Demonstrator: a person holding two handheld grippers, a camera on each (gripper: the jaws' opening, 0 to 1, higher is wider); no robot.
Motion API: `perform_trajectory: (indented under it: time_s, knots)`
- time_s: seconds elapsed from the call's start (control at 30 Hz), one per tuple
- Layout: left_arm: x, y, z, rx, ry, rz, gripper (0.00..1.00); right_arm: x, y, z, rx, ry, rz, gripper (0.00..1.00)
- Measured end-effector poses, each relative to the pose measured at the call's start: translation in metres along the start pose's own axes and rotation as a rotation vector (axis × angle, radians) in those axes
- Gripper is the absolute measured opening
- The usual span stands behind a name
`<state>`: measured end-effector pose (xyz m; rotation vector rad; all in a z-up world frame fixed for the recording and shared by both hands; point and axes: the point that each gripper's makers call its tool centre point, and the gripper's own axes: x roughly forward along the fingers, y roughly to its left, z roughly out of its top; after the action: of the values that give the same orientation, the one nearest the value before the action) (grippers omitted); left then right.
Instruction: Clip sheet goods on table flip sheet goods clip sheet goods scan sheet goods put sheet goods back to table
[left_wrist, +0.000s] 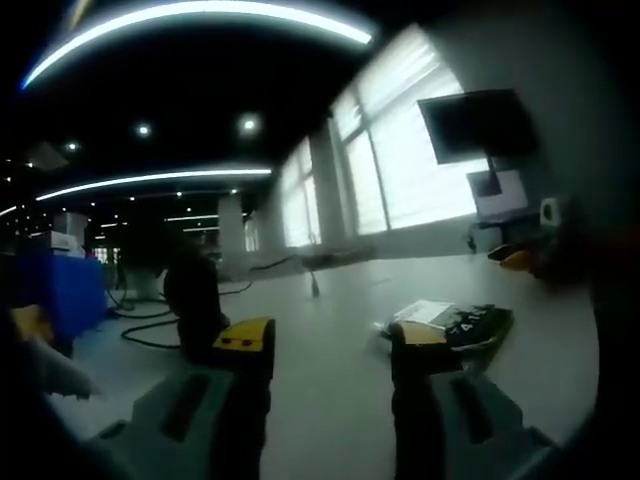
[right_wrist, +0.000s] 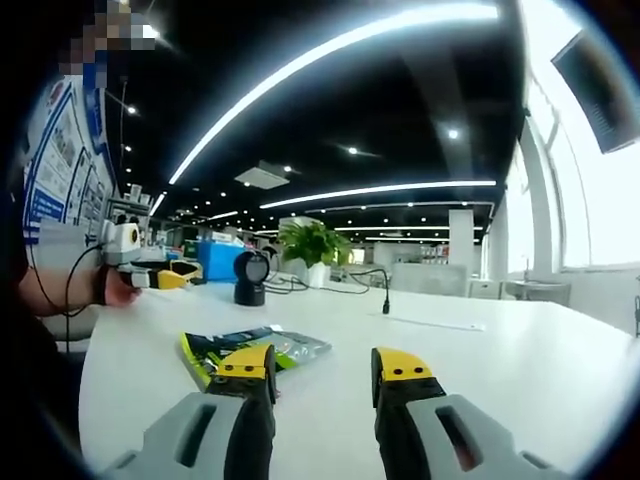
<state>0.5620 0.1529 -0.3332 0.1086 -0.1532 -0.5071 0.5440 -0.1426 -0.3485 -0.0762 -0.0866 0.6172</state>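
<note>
Left claw: spread, nothing between its yellow-tipped jaws; it hangs low over the white bench.
Right claw: spread too, jaws apart and holding nothing, just above the bench.
Sheet goods, right gripper view: a flat green packet lies on the bench just beyond the left jaw tip, its near end partly hidden behind that jaw.
Sheet goods, left gripper view: a dark flat packet lies on the bench right of the right jaw, with a pale sheet or card against its far left edge; whether they overlap I cannot tell.
Scanner: a black stand with a round head stands upright on the far side of the bench, well beyond the green packet.
Cable: a dark lead runs across the far bench, right of the scanner.
Plant: green leaves behind the scanner.
Person: a hand rests at the far left edge of the bench, beside a yellow-and-black object.
Monitor: a dark screen hangs on the far right by the windows.
</note>
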Motion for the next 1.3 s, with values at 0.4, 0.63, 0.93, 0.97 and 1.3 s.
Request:
perform_trajectory:
  time_s: [0.4, 0.63, 0.93, 0.97, 1.3]
  knots:
    - [0.000, -0.001, -0.001, 0.002, 0.007, -0.003, 0.39, -0.001, -0.001, 0.003, 0.000, -0.013, -0.004, 0.34]
    - [0.001, 0.000, -0.003, -0.002, 0.012, -0.002, 0.39, -0.001, -0.002, 0.002, -0.003, -0.013, -0.009, 0.36]
    - [0.001, -0.001, -0.003, -0.002, 0.013, -0.008, 0.39, 0.000, 0.002, 0.004, 0.002, -0.013, 0.008, 0.36]
    - [0.001, -0.002, -0.003, -0.001, 0.014, -0.009, 0.39, 0.000, 0.001, 0.006, 0.019, -0.024, 0.005, 0.36]
    - [0.002, -0.002, -0.004, 0.002, 0.018, -0.007, 0.39, 0.007, 0.017, 0.013, 0.013, -0.037, 0.037, 0.36]
